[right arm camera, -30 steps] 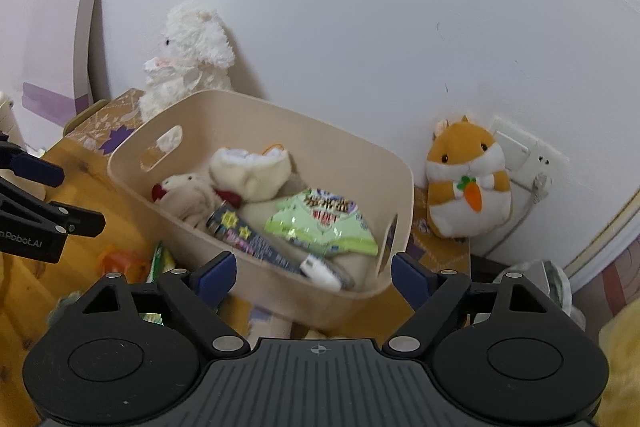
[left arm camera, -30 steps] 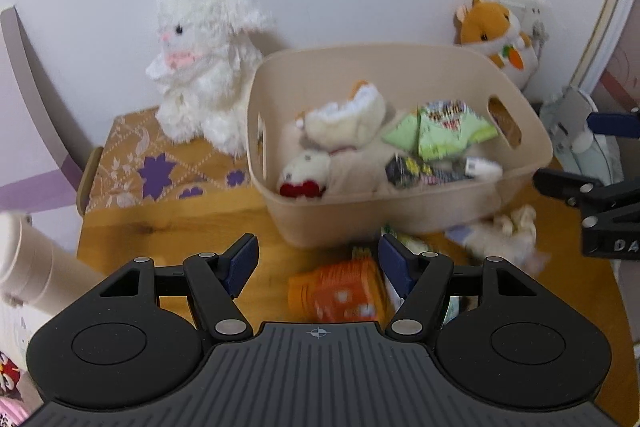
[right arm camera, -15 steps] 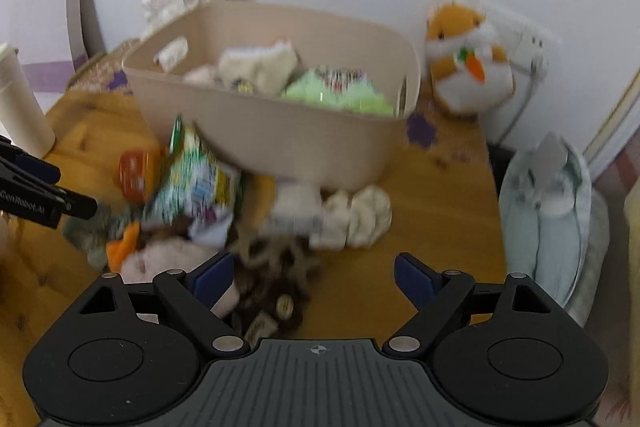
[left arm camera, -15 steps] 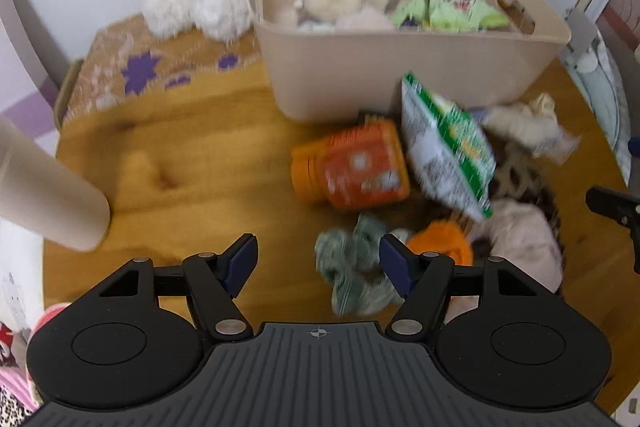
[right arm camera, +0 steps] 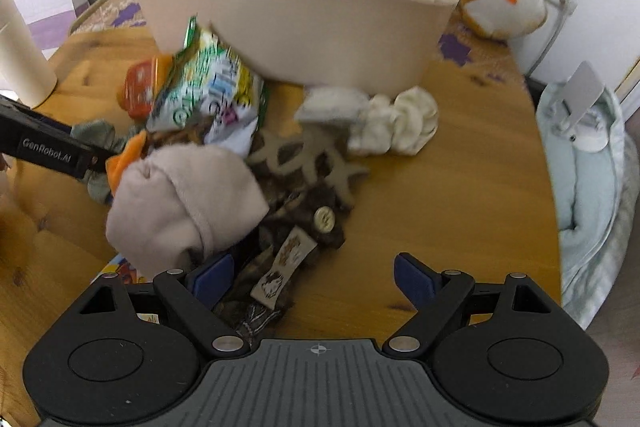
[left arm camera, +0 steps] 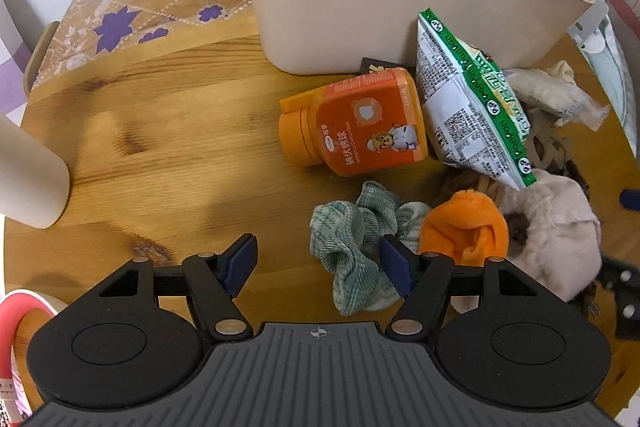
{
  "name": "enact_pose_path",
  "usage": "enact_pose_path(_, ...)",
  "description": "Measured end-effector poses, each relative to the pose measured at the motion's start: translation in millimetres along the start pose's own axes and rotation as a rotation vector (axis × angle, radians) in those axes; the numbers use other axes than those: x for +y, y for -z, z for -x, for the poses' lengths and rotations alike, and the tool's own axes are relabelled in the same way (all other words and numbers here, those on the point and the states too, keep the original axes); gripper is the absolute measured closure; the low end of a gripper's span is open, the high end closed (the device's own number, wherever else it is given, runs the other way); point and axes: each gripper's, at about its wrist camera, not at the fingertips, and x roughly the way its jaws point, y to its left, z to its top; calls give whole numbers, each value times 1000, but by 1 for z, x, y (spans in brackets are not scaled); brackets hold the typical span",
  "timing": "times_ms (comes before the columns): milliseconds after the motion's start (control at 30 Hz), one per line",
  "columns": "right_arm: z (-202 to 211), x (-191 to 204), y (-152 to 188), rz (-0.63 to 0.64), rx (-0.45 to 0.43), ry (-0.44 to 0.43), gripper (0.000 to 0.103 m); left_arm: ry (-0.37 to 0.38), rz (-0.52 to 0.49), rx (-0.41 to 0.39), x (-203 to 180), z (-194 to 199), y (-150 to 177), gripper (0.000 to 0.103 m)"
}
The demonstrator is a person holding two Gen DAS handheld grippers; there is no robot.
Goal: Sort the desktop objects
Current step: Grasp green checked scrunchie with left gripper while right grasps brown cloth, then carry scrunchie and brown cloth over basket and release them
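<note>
You've swung both hand-held grippers down from the beige bin (left arm camera: 360, 7) to the pile in front of it. The left hand-held gripper (left arm camera: 318, 261) is wide open and empty at the green scrunchie (left arm camera: 352, 239); the right hand-held gripper (right arm camera: 314, 277) is equally open and empty by the dark fabric (right arm camera: 288, 227) — picking comes next.

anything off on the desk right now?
Yes. The orange bottle lies on its side, and the green snack bag leans against the beige bin instead of sitting inside it. Both grippers are open, holding nothing.

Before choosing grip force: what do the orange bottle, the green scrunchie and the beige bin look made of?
Orange bottle: glossy hard plastic, printed label. Green scrunchie: soft woven fabric, gathered folds, faint plaid. Beige bin: matte, smooth moulded plastic, probably rigid.
</note>
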Motion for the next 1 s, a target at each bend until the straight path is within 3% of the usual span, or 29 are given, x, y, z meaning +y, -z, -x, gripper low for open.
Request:
enact_pose_path(200, -14, 2, 7, -59, 27, -33, 15, -7, -30, -30, -12, -12, 2, 35)
enact_pose_path(333, -19, 3, 11, -76, 28, -47, 18, 1, -62, -49, -18, -12, 5, 51)
enact_pose_path(400, -20, 2, 13, -86, 26, -71, 28, -20, -80, -61, -21, -11, 6, 60)
enact_pose_path(433, -20, 2, 13, -89, 26, -83, 40, -22, -81, -63, -21, -11, 6, 67)
enact_pose_path(467, -19, 2, 13, -89, 21, -87, 45, -23, -80, -60, -22, -10, 6, 72)
enact_pose_path(500, -18, 3, 14, -85, 17, -89, 60, -23, -81, -59, -21, -10, 7, 74)
enact_pose_path(567, -16, 2, 14, -86, 15, -103, 71, -25, -85, -57, -20, -8, 9, 79)
enact_pose_path(1000, 11, -33, 32, -141, -10, -108, 74, -49, -62, -69, -12, 12, 22, 84)
